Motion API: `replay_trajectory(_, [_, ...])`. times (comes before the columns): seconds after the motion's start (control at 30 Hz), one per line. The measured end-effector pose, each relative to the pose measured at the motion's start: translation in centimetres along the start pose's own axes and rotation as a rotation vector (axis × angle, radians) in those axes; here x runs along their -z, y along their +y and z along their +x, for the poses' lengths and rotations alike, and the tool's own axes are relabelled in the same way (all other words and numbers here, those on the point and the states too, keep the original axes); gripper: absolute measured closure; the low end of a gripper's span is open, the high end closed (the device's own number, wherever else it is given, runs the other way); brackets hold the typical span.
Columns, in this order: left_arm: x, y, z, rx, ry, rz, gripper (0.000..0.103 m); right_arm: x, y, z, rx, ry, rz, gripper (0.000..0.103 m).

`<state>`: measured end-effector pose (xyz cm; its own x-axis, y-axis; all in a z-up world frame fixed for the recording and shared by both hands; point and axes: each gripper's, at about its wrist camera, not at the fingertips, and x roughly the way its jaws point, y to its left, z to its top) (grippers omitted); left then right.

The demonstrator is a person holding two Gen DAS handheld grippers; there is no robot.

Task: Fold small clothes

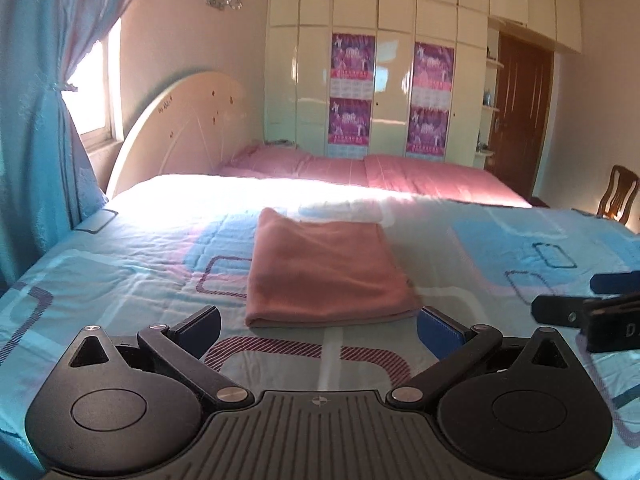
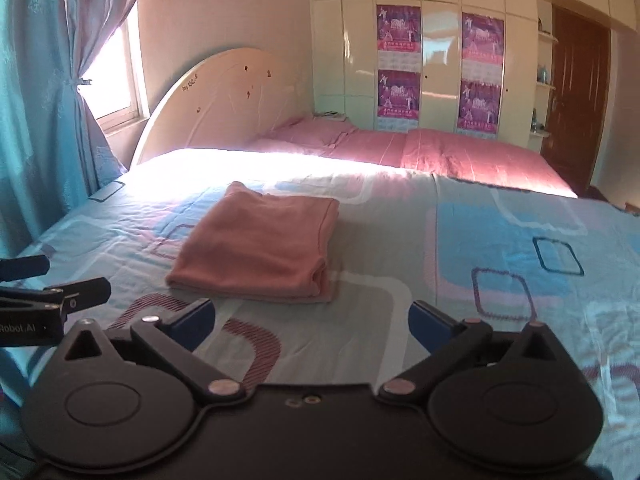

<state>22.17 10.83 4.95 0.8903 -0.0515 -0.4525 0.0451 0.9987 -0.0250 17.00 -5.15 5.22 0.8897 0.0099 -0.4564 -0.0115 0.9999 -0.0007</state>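
On the bed (image 1: 120,264), the pink cloth (image 1: 324,272) lies folded flat at twelve o'clock of the left gripper (image 1: 320,330). Right gripper (image 2: 310,324) sees it at eleven o'clock; both jaws are spread wide and empty. Judging the fold finished, the clean move is to lift both clear without snagging its near edge.

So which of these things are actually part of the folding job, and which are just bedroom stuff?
Part of the job:
- pink cloth, folded on the bedspread
- left gripper, open
- right gripper, open

Just there:
- pink bedding
- headboard
- curtain
- wardrobe with posters
- door
- chair
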Motion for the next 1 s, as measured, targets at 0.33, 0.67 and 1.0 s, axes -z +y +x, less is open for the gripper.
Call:
replay_trajectory(0.33, [0.3,-0.9,-5.9,0.042,-0.06,-0.005,0.0,1.7,0.9,-6.0,0.03,-0.066,0.009,0.001])
replay_trajectory(0.67, [0.8,-1.3,-7.7,0.049,-0.075,0.009,0.0,2.2,1.0,-8.1,0.042,-0.095,0.018,0.001])
replay_trajectory(1.0, [0.9,-1.8,-8.3,0.053,-0.085,0.017,0.0,2.5,0.9,-9.0,0.066,-0.105,0.014,0.001])
